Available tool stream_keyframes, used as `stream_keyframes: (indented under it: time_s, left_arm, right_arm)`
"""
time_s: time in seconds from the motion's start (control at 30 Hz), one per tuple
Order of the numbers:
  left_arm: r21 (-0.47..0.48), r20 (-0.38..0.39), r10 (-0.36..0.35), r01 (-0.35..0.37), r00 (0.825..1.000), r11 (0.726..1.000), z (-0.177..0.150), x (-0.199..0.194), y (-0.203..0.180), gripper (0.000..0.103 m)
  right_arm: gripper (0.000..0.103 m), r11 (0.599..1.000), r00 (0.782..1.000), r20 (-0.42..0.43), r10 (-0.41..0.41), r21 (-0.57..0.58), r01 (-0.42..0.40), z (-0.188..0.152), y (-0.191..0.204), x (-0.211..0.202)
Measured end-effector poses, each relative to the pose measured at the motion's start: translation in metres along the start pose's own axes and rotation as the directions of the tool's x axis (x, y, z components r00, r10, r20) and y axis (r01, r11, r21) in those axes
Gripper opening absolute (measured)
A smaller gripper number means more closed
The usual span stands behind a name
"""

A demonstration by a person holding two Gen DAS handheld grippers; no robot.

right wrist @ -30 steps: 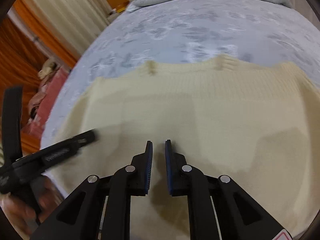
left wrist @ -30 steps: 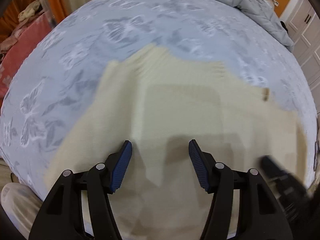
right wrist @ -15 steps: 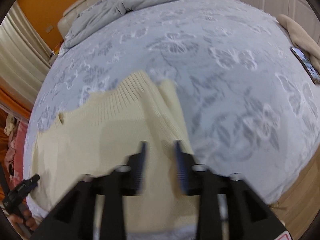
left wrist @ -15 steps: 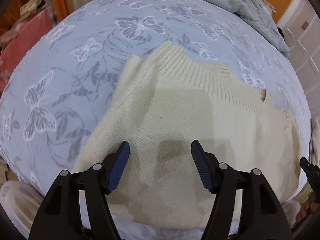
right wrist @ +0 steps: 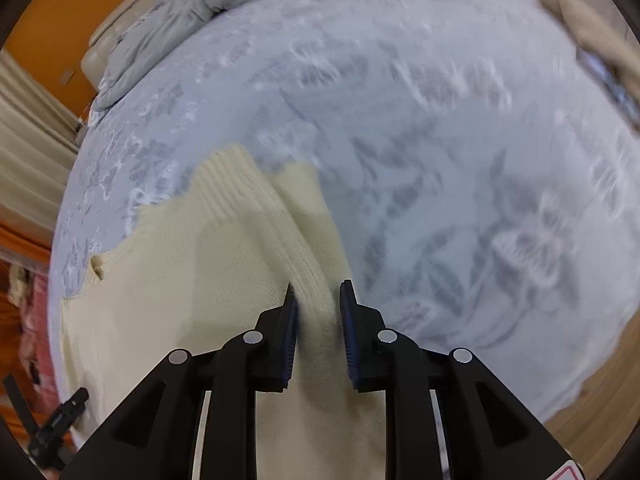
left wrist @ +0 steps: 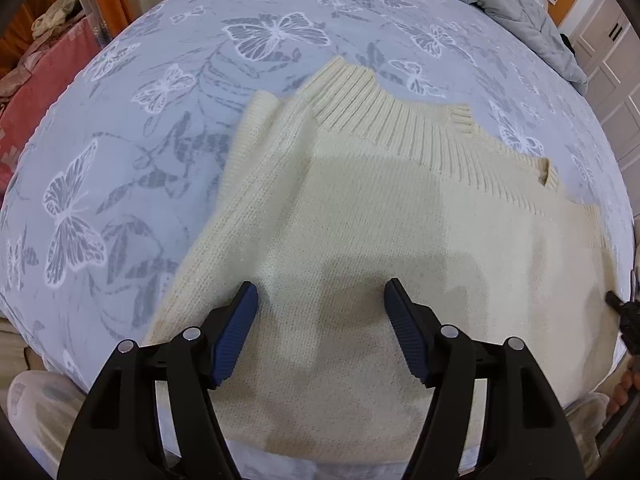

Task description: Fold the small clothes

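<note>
Since 1 s ago both views have swung outward: the left gripper [left wrist: 320,320] went from the blurred middle of the sweater [left wrist: 400,260] to its left side, and the right gripper [right wrist: 318,320] from mid-body w/ fingers nearly together to the right edge, fingers now wider apart. Judgement: spreading is done, each tool is lining up on a side for the 1st fold inward.

Left to right:

- Left side, left wrist view: a loose flap of knit, prob. a sleeve, runs up along the sweater's left border on the bed [left wrist: 140,140]. The left gripper hangs over the body just inside that border, fingers well apart, nothing btw them but fabric below. Left finger [left wrist: 236,328] sits above the edge zone; touching or hovering, can't tell.
- Middle: cream sweater lies flat near the bed's front edge, ribbed band [left wrist: 400,128] away from the person.
- Right side, right wrist view: a raised ridge of knit runs from the far corner straight down into the gap of the right gripper. Fingers apart, 1 each side of the ridge, not yet closed on it. View is motion-blurred.

Next move likely needs the right fingers to close on that ridge.
</note>
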State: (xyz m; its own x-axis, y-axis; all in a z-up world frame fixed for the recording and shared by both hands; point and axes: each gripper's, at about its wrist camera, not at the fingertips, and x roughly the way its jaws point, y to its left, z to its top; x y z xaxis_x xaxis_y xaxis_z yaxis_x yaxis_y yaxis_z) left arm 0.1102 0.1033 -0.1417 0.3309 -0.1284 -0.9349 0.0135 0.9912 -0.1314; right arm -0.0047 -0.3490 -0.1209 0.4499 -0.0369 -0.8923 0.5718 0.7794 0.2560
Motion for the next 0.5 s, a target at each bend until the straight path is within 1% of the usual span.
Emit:
stream_keyframes:
  time_s: [0.03, 0.07, 0.17, 0.2, 0.23, 0.27, 0.3, 0.33, 0.37, 0.43, 0.47, 0.5]
  left_arm:
    - [-0.002, 0.0, -0.001, 0.001, 1.0, 1.0, 0.0, 0.0, 0.0, 0.066]
    - [-0.002, 0.001, -0.001, 0.001, 1.0, 1.0, 0.0, 0.001, -0.001, 0.068]
    - [0.014, 0.005, 0.023, -0.023, 1.0, 1.0, -0.002, 0.003, -0.007, 0.072]
    - [0.017, 0.005, 0.028, -0.029, 1.0, 0.999, -0.001, 0.004, -0.008, 0.073]
    - [0.019, 0.004, 0.033, -0.033, 0.999, 0.999, -0.001, 0.005, -0.009, 0.073]
    - [0.017, 0.001, 0.031, -0.031, 1.0, 0.999, -0.001, 0.005, -0.009, 0.074]
    - [0.016, -0.001, 0.027, -0.027, 1.0, 1.0, -0.001, 0.005, -0.008, 0.074]
    - [0.016, -0.003, 0.023, -0.023, 1.0, 1.0, 0.0, 0.006, -0.008, 0.074]
    - [0.022, -0.004, 0.02, -0.02, 1.0, 1.0, 0.0, 0.006, -0.008, 0.074]
    - [0.032, -0.002, 0.016, -0.016, 1.0, 0.999, 0.0, 0.006, -0.007, 0.074]
    - [0.031, 0.0, 0.014, -0.014, 1.0, 0.999, 0.0, 0.006, -0.008, 0.075]
    - [0.032, 0.003, 0.013, -0.013, 1.0, 0.999, 0.0, 0.006, -0.008, 0.075]
  right_arm:
    - [0.026, 0.999, 0.999, 0.045, 0.001, -0.041, 0.001, 0.003, 0.015, -0.013]
    - [0.026, 0.998, 0.998, 0.067, 0.005, -0.066, 0.0, 0.004, 0.022, -0.018]
    - [0.026, 0.986, 0.994, 0.101, 0.035, -0.166, -0.018, 0.013, 0.053, -0.02]
    - [0.021, 0.984, 0.994, 0.101, 0.035, -0.177, -0.017, 0.015, 0.055, -0.017]
    - [0.015, 0.983, 0.996, 0.08, 0.034, -0.184, -0.019, 0.019, 0.057, -0.006]
    - [0.012, 0.984, 0.999, 0.051, 0.019, -0.179, -0.01, 0.021, 0.054, 0.006]
    - [0.002, 0.985, 1.0, 0.008, -0.017, -0.17, 0.018, 0.023, 0.047, 0.022]
    - [0.0, 0.985, 0.996, -0.049, -0.079, -0.16, 0.071, 0.023, 0.037, 0.042]
    - [0.0, 0.986, 0.995, -0.069, -0.07, -0.153, 0.058, 0.023, 0.029, 0.05]
    - [0.0, 0.99, 0.997, -0.049, -0.051, -0.131, 0.044, 0.026, 0.03, 0.035]
    - [0.002, 0.991, 0.999, -0.03, -0.045, -0.13, 0.041, 0.026, 0.031, 0.026]
    - [0.003, 0.991, 1.0, -0.005, -0.022, -0.134, 0.021, 0.025, 0.034, 0.014]
